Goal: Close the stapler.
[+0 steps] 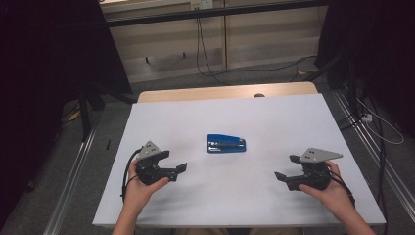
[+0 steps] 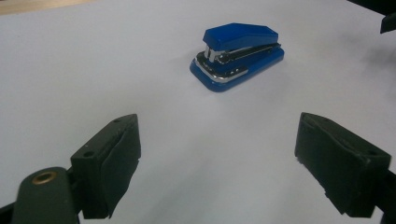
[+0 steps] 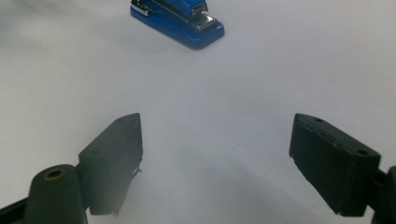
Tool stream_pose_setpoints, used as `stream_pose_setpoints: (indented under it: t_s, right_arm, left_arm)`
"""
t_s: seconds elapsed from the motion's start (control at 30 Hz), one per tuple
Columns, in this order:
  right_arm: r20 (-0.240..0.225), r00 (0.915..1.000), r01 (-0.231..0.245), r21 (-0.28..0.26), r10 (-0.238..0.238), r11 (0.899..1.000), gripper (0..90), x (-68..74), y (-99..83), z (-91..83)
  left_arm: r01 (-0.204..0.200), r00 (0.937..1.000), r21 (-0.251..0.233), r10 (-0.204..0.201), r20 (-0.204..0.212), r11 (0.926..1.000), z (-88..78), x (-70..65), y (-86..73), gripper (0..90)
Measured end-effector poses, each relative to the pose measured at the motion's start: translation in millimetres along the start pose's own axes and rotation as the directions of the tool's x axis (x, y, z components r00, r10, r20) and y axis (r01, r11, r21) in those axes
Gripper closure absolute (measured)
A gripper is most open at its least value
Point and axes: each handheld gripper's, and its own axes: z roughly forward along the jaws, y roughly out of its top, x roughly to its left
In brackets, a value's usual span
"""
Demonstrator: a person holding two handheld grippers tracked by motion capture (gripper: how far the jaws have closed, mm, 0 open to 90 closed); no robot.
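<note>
A small blue stapler [image 1: 225,144] with a metal strip lies flat in the middle of the white table [image 1: 274,112]. My left gripper [image 1: 173,163] is held at the stapler's left, jaws pointing toward it, open and empty. My right gripper [image 1: 286,168] is held at the stapler's right, jaws pointing left, also open with nothing between them. In the left gripper view the stapler [image 2: 237,55] sits ahead of the wide-apart jaws of the left gripper [image 2: 218,161]. In the right gripper view the stapler [image 3: 180,19] lies at the top, beyond the spread jaws of the right gripper [image 3: 215,161].
The table's wooden far edge [image 1: 225,92] borders the white top. Beyond it are a grey floor with black cables [image 1: 205,58] and a pale wall panel. Metal rails [image 1: 73,166] run along both sides of the table. A dark gripper tip [image 2: 388,21] shows at the upper right.
</note>
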Motion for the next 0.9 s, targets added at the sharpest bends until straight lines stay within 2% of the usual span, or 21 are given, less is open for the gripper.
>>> stream_pose_setpoints:
  t_s: [0.3, 0.43, 0.67, 0.9]
  right_arm:
    - [-0.004, 0.9999, 0.013, -0.008, -0.013, 1.000, 15.7, 2.5, -8.2, -7.7]
    - [-0.013, 0.9999, 0.011, -0.014, -0.011, 1.000, 15.4, 3.2, -10.9, -9.0]
    - [-0.017, 0.9997, 0.018, -0.030, -0.018, 0.999, 15.4, 4.0, -10.3, -10.6]
    - [-0.032, 0.9992, 0.021, -0.030, -0.022, 0.999, 15.4, 4.3, -10.9, -6.7]
  left_arm:
    - [0.009, 0.9999, -0.010, -0.009, -0.005, 0.9999, -11.3, 5.5, -8.2, 11.1]
    - [0.027, 0.9995, 0.002, -0.027, -0.019, 0.9996, -17.5, 9.6, -14.4, 10.7]
    - [0.055, 0.9979, -0.016, -0.056, -0.033, 0.9983, -32.3, 15.9, -24.4, 10.3]
    - [0.058, 0.9978, -0.013, -0.059, -0.032, 0.9982, -30.5, 17.9, -25.3, 10.2]
